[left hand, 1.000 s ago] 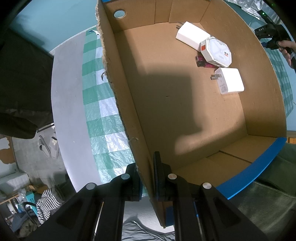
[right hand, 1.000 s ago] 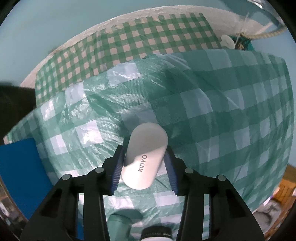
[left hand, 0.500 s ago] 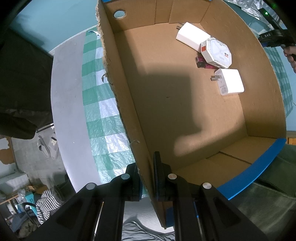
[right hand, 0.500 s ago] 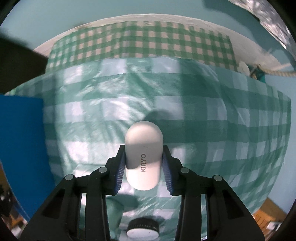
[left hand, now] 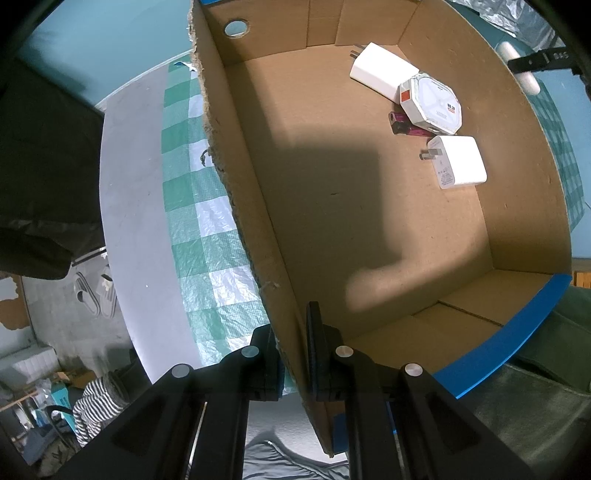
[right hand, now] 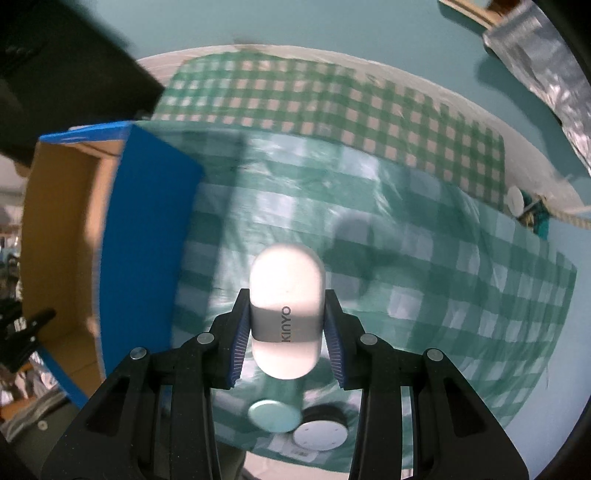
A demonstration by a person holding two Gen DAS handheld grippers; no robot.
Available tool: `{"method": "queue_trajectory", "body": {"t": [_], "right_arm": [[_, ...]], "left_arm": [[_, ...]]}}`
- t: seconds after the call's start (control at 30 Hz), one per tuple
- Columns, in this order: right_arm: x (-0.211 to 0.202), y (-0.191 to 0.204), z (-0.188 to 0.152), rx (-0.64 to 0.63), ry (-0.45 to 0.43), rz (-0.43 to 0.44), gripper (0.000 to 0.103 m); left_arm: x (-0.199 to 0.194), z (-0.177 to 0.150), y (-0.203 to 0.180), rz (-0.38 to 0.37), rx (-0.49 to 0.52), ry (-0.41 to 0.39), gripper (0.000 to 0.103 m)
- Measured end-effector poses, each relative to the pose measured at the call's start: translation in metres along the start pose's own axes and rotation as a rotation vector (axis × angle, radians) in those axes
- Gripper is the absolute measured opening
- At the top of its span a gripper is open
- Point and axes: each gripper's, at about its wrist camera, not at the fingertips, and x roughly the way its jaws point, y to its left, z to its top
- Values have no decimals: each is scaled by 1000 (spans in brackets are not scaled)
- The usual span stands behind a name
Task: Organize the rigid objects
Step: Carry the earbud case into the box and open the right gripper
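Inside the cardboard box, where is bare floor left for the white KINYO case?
Most of the cardboard box floor is bare: the whole shaded stretch beside the wall the left tongs pinch. Crowded only at the far corner: two white chargers, octagonal box, maroon item.

- A teal wall (right hand: 332, 33) rises behind the table.
- A green-and-white checked cloth (right hand: 424, 266) covers the white table (left hand: 129, 206).
- The grey floor (left hand: 55, 314) holds pale slippers (left hand: 96, 291) and clutter.
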Motion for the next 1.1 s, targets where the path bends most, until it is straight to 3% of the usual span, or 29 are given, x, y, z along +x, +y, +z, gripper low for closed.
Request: {"method": "queue_trajectory", "body": {"t": [0.63,0.9,1.1], "right_arm": [[-42,98,24,-256,-61,47,37],[-35,133,43,-340,-63,47,37],[-13,149,59,-394,-40,-8,37]], "left_arm": [[-1,-1,-1,3,4,-3,10],[-2,-1,-2,9,7,-5,10],[-4,-1,-3,14,14,-8,10]]}}
